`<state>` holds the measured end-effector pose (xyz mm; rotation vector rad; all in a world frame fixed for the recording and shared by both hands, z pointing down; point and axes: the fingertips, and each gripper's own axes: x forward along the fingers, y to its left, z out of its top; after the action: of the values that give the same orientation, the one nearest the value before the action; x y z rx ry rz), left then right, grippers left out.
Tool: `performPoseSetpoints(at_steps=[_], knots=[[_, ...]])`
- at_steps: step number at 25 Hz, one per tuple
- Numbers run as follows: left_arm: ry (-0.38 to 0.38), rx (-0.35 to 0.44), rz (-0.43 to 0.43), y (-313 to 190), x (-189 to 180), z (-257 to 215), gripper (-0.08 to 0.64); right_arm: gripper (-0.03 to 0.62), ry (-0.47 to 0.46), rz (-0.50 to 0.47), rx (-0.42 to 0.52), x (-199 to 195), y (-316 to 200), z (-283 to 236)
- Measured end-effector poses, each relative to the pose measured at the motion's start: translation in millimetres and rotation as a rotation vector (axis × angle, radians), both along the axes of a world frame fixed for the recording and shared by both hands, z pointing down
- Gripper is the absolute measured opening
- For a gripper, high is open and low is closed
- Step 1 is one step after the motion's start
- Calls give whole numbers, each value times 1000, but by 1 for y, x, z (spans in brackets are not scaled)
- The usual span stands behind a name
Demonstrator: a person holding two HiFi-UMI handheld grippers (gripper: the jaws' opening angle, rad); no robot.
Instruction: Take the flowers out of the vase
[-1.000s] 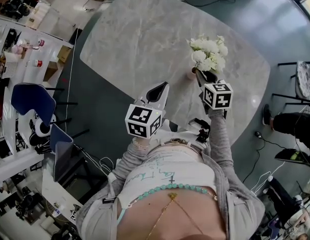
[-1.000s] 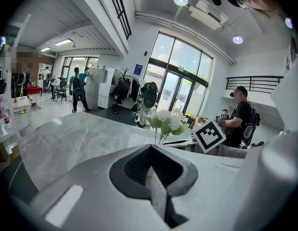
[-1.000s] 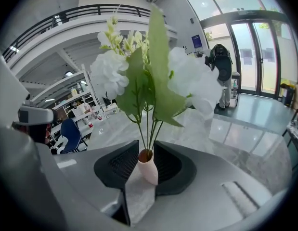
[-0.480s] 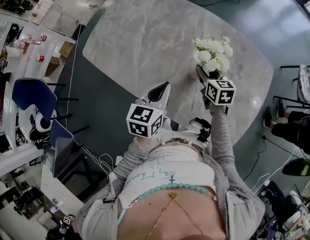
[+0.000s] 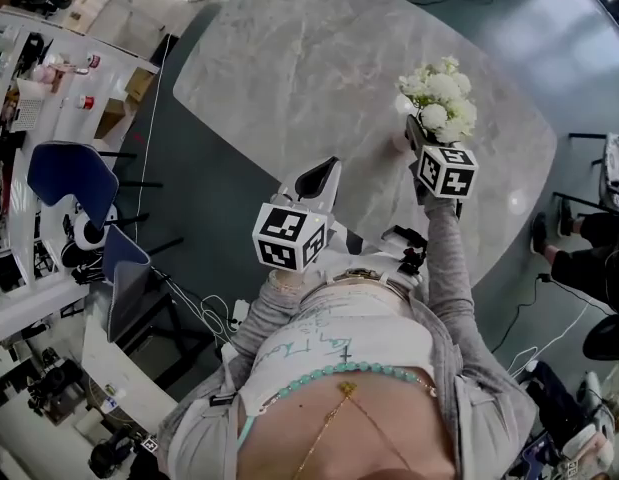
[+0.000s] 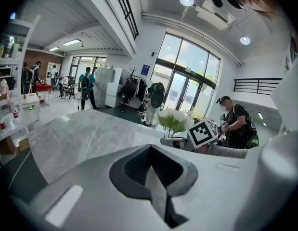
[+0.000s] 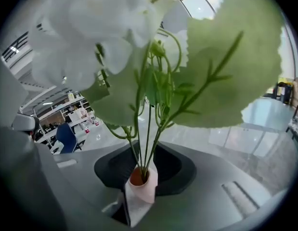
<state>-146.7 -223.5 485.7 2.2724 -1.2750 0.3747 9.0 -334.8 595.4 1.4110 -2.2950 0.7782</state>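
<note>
Head view, desk: grey marble top, bare except for the bouquet near its right edge, close enough that I reach it easily.
flowers: white blooms and green leaves, stems still down in the vase, heads fanning above its neck.
left gripper: fingers closed on nothing, held back by the near edge, free to take the stems, I judge.
right gripper: fingers have just been closing and now clamp the vase, to steady it, I think.
vase: small, pale pink, upright between those fingers; whether its foot rests on the desk I cannot tell.
task: no stem out yet.
</note>
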Motion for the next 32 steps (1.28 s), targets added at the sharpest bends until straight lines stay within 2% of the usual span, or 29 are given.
performPoseSetpoints(at_steps=[6, 12, 21, 32], knots=[[12, 26, -15, 2, -6, -9, 2, 64, 26, 4, 25, -1, -2, -1], [22, 20, 5, 2, -3, -7, 2, 38, 51, 6, 32, -2, -2, -1], [27, 24, 37, 2, 3, -9, 2, 34, 76, 1, 45, -1, 0, -4], [34, 37, 82, 1, 6, -12, 2, 32, 69, 13, 106, -5, 4, -27]])
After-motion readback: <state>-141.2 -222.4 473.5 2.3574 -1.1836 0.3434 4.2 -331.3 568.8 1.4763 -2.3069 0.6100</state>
